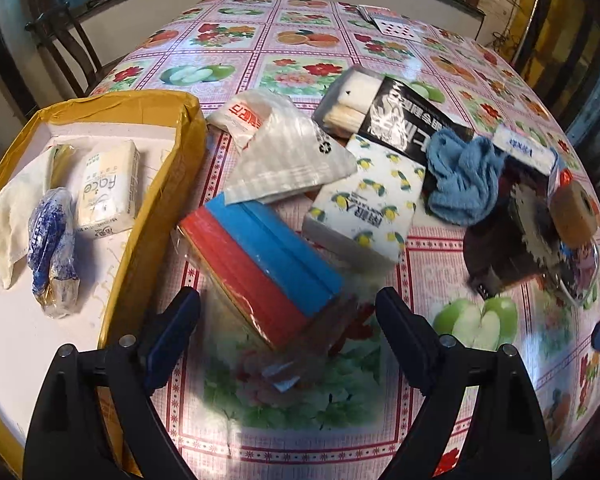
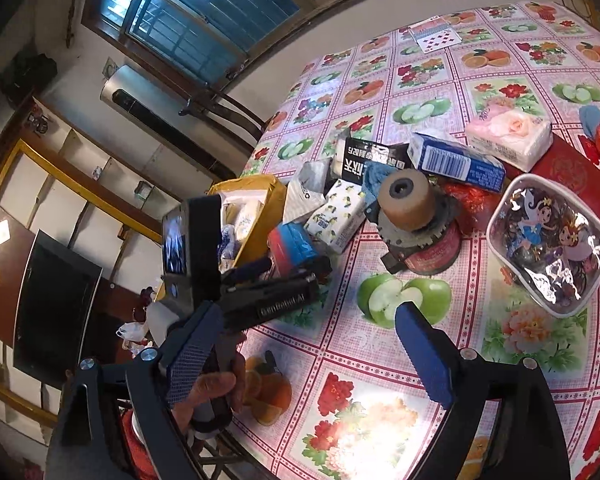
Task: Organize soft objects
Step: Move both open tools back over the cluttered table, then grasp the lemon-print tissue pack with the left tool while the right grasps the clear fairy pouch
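In the left wrist view my left gripper is open, its fingers either side of the near end of a plastic-wrapped red and blue sponge pack lying on the table. A yellow cardboard box at the left holds a "Face" tissue pack, a blue-and-white wrapped bundle and a white cloth. Beyond the sponges lie a lemon-print tissue pack, a blue towel and a crumpled plastic bag. My right gripper hangs open over bare tablecloth, holding nothing.
A brown roll on a toothed disc, a cartoon pouch, a blue carton, a pink rose tissue pack and a red envelope crowd the right side. Playing cards lie far back. A hand holds the left gripper.
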